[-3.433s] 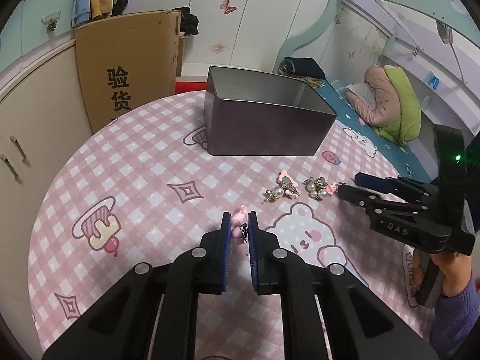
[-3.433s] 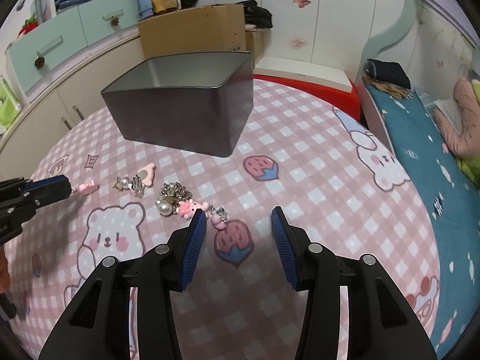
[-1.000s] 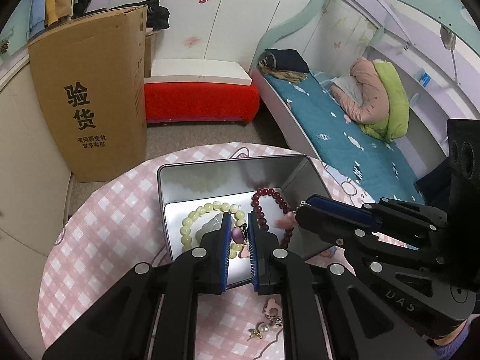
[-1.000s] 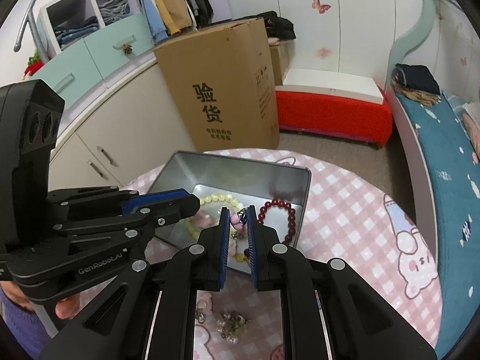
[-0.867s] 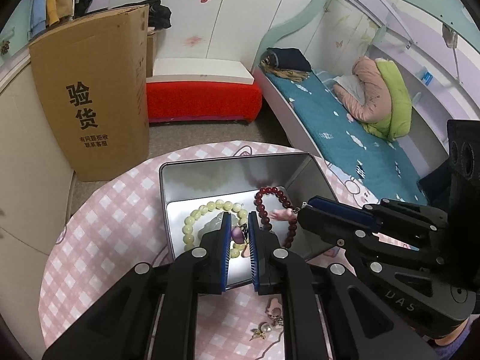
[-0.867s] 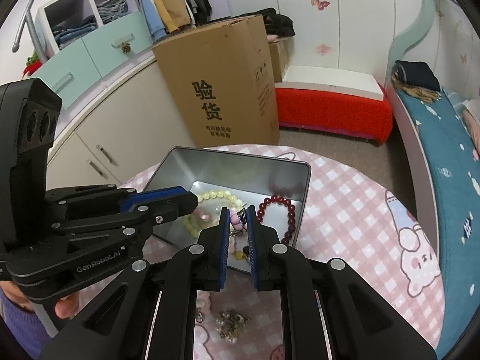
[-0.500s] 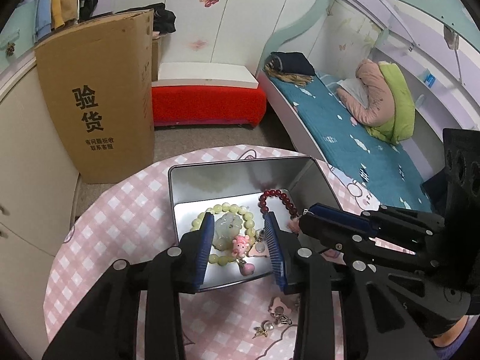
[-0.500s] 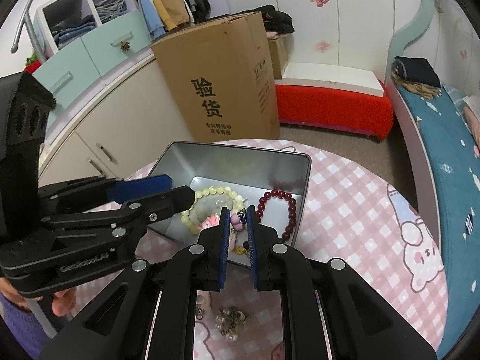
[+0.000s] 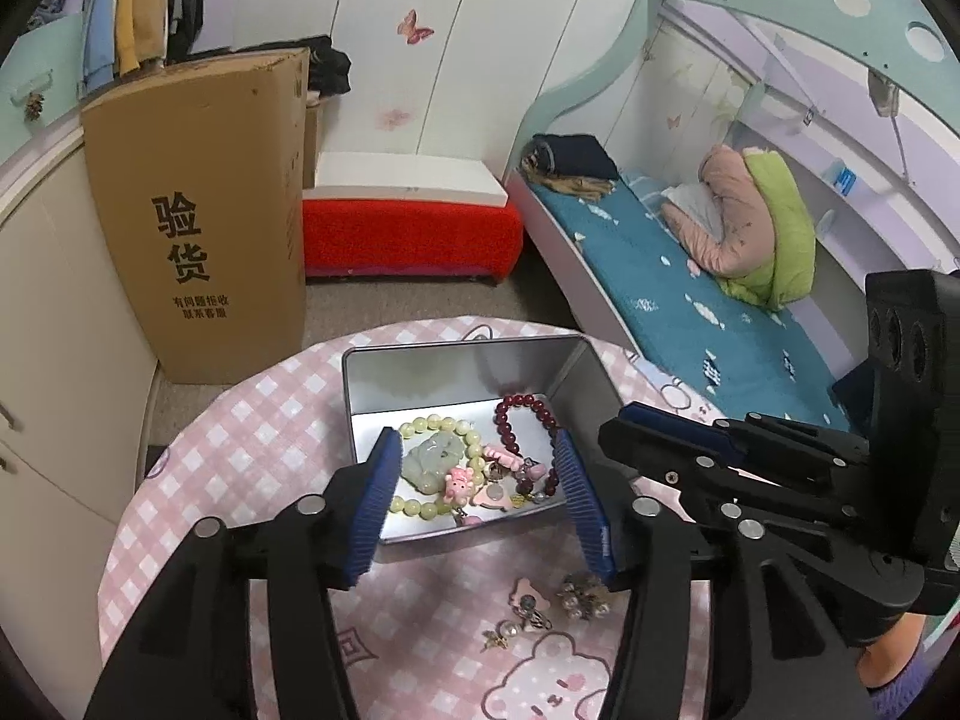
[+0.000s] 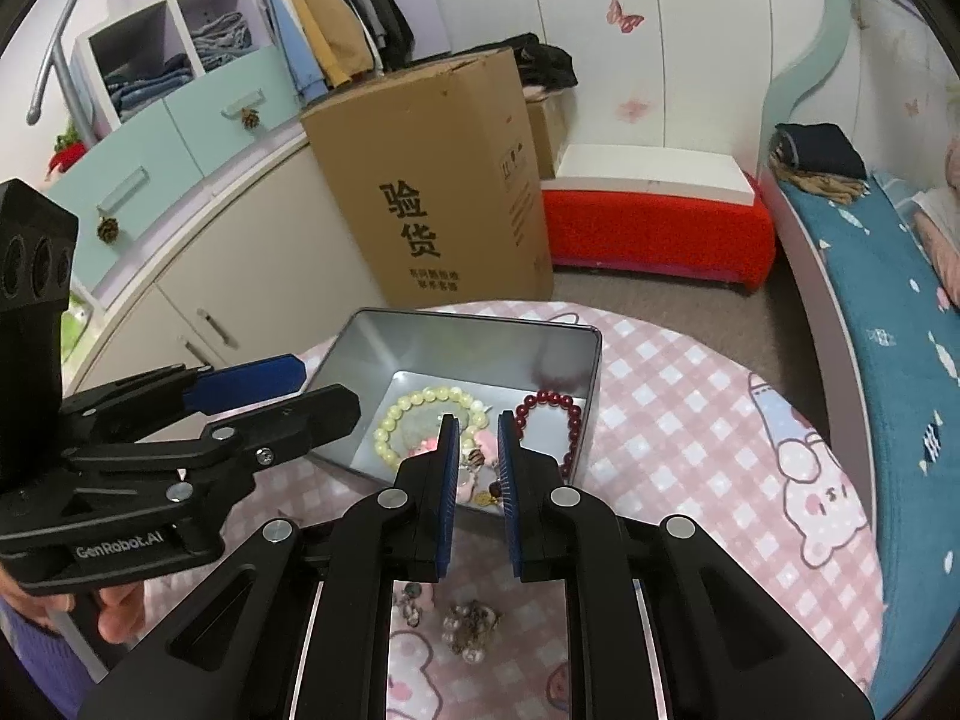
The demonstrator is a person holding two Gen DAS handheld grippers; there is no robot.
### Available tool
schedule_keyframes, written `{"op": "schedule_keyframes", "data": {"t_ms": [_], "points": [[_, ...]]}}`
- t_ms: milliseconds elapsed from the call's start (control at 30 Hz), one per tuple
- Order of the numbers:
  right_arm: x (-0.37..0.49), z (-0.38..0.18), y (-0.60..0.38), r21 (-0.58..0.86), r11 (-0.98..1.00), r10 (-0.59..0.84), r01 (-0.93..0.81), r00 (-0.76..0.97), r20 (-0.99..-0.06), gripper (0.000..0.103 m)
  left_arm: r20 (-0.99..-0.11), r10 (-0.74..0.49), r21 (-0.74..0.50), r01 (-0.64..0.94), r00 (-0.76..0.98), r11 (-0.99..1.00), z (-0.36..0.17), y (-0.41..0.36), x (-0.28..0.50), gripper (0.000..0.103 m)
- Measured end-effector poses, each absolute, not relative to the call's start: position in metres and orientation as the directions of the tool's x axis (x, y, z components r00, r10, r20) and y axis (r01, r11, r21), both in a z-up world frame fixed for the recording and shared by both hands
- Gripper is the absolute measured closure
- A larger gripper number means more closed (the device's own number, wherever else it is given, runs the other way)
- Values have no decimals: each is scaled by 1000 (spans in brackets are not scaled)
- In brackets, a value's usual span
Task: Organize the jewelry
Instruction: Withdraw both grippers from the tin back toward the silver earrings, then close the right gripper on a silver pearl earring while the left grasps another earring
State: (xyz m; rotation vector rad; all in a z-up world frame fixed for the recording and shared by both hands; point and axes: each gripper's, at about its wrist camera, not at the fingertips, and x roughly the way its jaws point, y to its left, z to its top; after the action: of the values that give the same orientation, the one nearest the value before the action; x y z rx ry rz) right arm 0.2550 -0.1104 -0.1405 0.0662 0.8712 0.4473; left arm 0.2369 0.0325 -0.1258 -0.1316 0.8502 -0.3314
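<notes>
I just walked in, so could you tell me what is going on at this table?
A person with two handheld grippers is sorting jewelry into a metal tin. The left gripper is open above it, a pink charm lying inside among the bracelets. The right gripper is slightly open beside it. A few trinkets wait on the tablecloth.

silver tin (image 9: pixel 465 372), pale green bracelet (image 9: pixel 420 427), dark red bracelet (image 9: pixel 528 405), pink checked tablecloth (image 9: pixel 258 438)

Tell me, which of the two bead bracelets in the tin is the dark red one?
The smaller bracelet on the right side of the tin; the other bracelet beside it has pale yellow-green beads.
</notes>
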Motion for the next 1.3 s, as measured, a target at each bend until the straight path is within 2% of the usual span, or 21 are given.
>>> {"op": "schedule_keyframes", "data": {"t_ms": [67,100,167,267,433,833,967,1033,1200,1267,1300], "points": [[246,-134,-112,223,911,395,-347,580,-713,64,-695,-337,-245,231,635,942,-119,35,228,40],[242,-131,-113,218,912,393,-348,589,-706,62,-690,-343,-249,235,637,939,-117,35,225,40],[233,-127,-116,203,917,382,-344,602,-702,62,-680,-347,-250,241,645,938,-113,35,216,40],[220,-125,-121,192,920,373,-342,615,-694,62,-658,-326,-222,239,678,945,-107,34,199,32],[200,-137,-130,170,930,344,-325,615,-709,61,-647,-302,-196,230,700,953,-109,35,176,31],[187,-213,-116,170,930,324,-327,507,-799,62,-718,-272,-217,166,640,962,-169,46,152,30],[188,-219,-113,166,930,323,-329,512,-796,63,-734,-271,-221,159,623,962,-184,47,145,30],[189,-219,-112,163,930,322,-330,512,-797,72,-738,-267,-220,154,620,963,-188,49,143,30],[186,-220,-99,83,928,281,-362,537,-795,81,-741,-261,-217,146,618,965,-193,50,141,30],[183,-220,-96,81,921,291,-380,539,-790,91,-743,-259,-212,150,617,966,-195,48,141,30],[180,-220,-95,66,920,285,-386,544,-789,92,-743,-259,-211,152,617,966,-196,48,141,30]]}}
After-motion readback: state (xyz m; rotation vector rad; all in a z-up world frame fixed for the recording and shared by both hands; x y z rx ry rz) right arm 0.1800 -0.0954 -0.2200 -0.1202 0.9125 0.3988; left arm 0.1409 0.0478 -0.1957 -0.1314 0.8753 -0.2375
